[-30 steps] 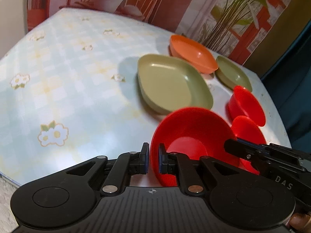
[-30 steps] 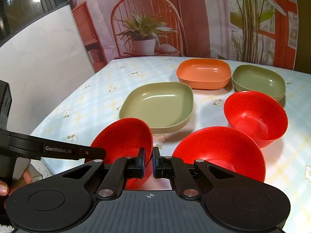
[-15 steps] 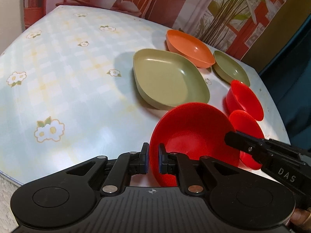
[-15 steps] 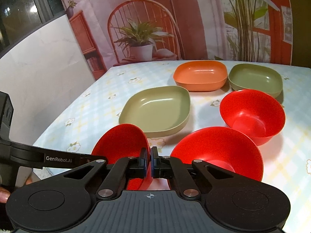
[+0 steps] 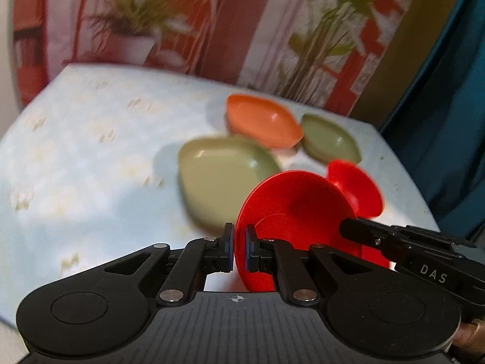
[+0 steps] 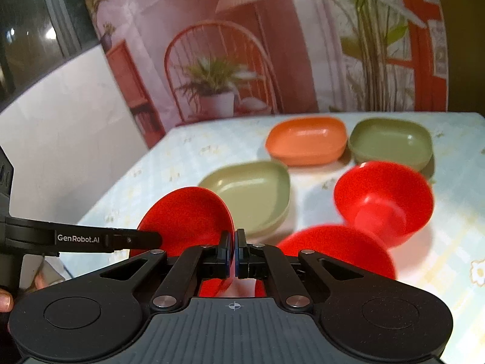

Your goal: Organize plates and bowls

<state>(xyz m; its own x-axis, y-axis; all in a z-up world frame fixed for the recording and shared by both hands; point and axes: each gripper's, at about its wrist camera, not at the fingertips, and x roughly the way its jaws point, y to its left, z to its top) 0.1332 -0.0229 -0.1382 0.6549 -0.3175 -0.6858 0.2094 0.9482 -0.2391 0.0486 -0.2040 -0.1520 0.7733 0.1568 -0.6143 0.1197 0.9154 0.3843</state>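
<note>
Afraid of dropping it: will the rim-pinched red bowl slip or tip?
Probably stiff: the bowl shows no bending in the left claw. Pinched only at the rim, it might pivot; the right claw opposite likely steadies it.

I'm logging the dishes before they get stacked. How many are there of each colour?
Red bowls: 3 — one in the left gripper, one near, one farther back.
Green plates: 2 —.
Orange plates: 1 —.
Total: 6
</note>
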